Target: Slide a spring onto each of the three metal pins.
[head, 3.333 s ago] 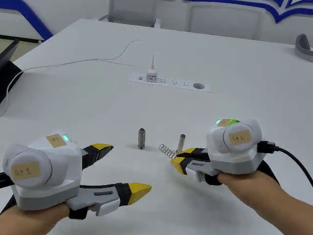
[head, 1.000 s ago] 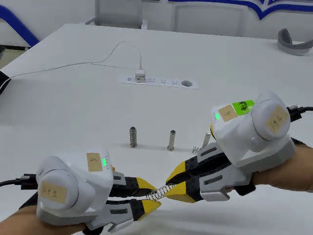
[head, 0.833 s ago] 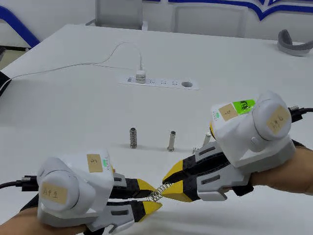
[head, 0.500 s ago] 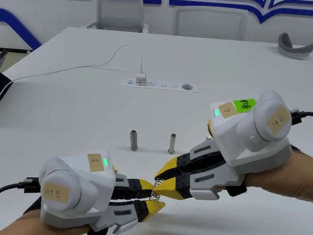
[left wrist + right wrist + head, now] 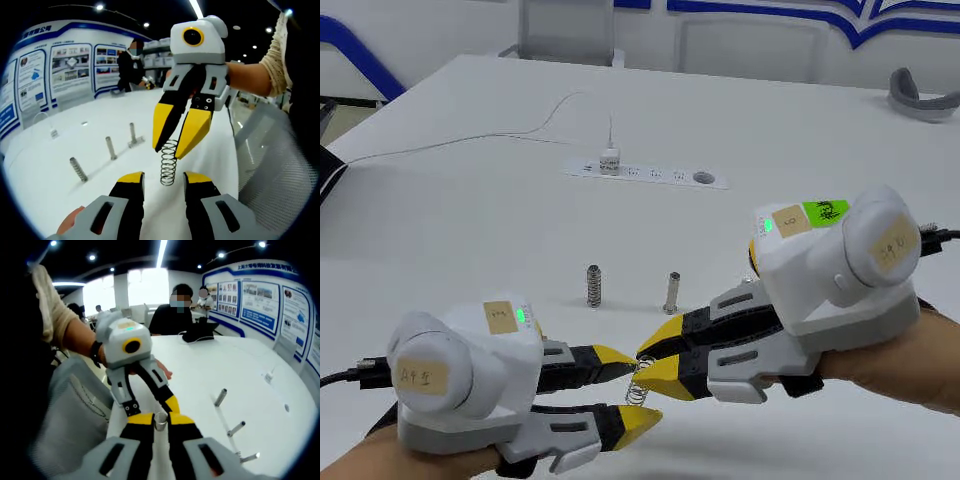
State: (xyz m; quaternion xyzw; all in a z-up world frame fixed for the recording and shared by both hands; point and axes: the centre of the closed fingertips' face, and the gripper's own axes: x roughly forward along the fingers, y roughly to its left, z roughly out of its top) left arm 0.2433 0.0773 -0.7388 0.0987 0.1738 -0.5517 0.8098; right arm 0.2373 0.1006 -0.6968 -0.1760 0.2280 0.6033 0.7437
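steel spring [image 5: 168, 162] hangs roughly upright above the bench [image 5: 470, 220], top end clenched in the right gripper [image 5: 171, 150] jaws, lower end between the released jaws of the left gripper [image 5: 164, 178], bare pin [image 5: 672, 292] standing just beyond both tips.

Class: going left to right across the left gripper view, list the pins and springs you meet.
In order: pin with a spring on it → bare pin → third pin → held spring.
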